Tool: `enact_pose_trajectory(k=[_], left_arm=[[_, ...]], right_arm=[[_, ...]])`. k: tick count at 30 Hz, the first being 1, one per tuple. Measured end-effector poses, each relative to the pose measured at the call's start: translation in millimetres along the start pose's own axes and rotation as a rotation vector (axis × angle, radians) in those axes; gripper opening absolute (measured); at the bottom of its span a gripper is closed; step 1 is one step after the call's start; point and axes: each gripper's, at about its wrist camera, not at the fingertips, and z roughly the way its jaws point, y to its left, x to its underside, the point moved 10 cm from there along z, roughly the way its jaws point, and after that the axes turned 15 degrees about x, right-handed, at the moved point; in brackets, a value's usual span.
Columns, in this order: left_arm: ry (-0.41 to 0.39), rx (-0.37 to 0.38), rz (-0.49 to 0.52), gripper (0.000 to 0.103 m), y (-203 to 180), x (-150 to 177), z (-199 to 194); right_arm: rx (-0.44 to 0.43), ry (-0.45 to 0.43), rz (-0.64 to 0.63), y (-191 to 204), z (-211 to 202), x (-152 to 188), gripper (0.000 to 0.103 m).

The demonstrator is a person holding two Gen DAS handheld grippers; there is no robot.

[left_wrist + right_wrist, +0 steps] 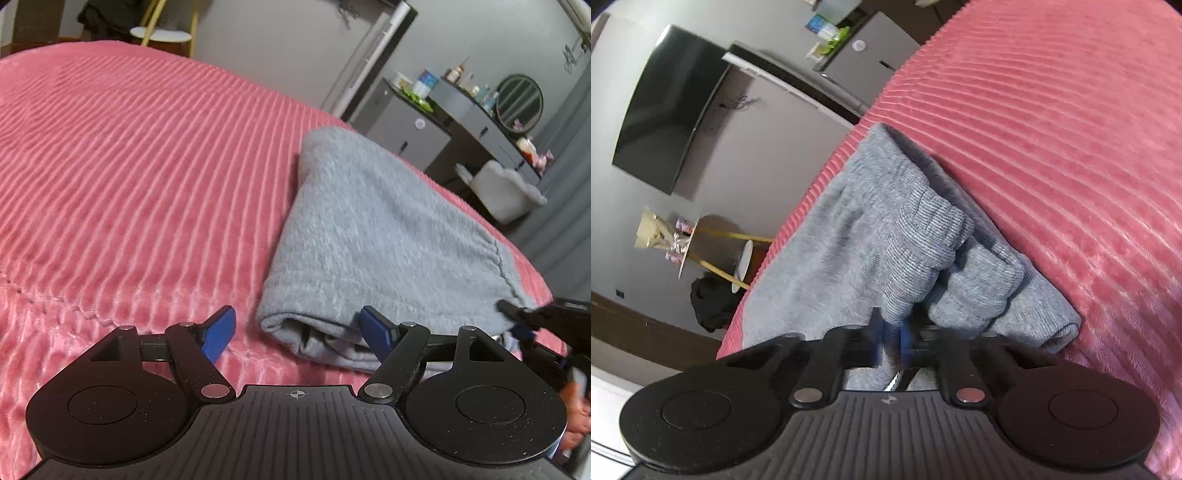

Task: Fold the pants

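Near the edge of the bed, on its pink ribbed bedspread, the grey sweatpants lie folded into a compact, layered bundle. In the left wrist view the bundle narrows toward the far end and shows stacked fabric layers at its near end.

Left gripper: the jaws stand apart. The blue fingertips hold nothing. One tip is over the bedspread just beside the bundle; the other is at the near end of the bundle, and contact cannot be confirmed.

Right gripper: the jaws are drawn together and clamped on the sweatpants at the ribbed cuffs. The two cuffs sit side by side directly ahead of the fingers, and grey fabric passes between the blue pads. In the left wrist view the same gripper enters from the right and meets the corner of the bundle nearest the bed edge.

Beyond the bed, a grey cabinet carries bottles and containers, and a round mirror stands behind it. A dark television is mounted on the wall, with a gold-legged side table nearby.
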Motion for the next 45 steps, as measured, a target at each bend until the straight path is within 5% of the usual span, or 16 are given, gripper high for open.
enact_pose_trajectory(k=[3,6,12,16,20,25,35,36,37,38,45], left_arm=[[-0.014,-0.008,-0.012,0.081,4,-2,-1],[-0.008,-0.022,-0.013,0.082,7,-1,2],[-0.013,-0.031,-0.003,0.084,9,0,1],[-0.016,-0.051,0.020,0.086,9,3,3],[-0.019,-0.067,0.044,0.090,7,4,2],[-0.013,-0.084,0.068,0.093,4,8,0],[0.093,-0.111,0.208,0.093,-16,31,-1],[0.097,-0.122,0.219,0.093,-17,32,-2],[0.102,-0.141,0.233,0.093,-19,35,-4],[0.107,-0.162,0.250,0.093,-19,36,-6],[0.103,-0.217,0.310,0.094,-34,46,-23]], right_arm=[[-0.058,-0.028,0.028,-6,-13,-2,0.007],[0.145,-0.016,-0.137,-23,2,10,0.007],[0.046,0.029,-0.014,-37,-9,6,0.011],[0.072,0.000,0.017,-49,-23,3,0.031],[0.102,-0.005,-0.015,-52,-16,1,0.031],[0.184,-0.090,-0.211,-42,-18,13,0.032],[0.293,-0.151,-0.370,-41,-36,35,0.034],[0.309,-0.139,-0.391,-39,-36,39,0.049],[0.341,-0.101,-0.407,-41,-34,46,0.084],[0.363,-0.067,-0.415,-41,-30,51,0.093],[0.374,-0.174,-0.456,-37,-73,65,0.099]])
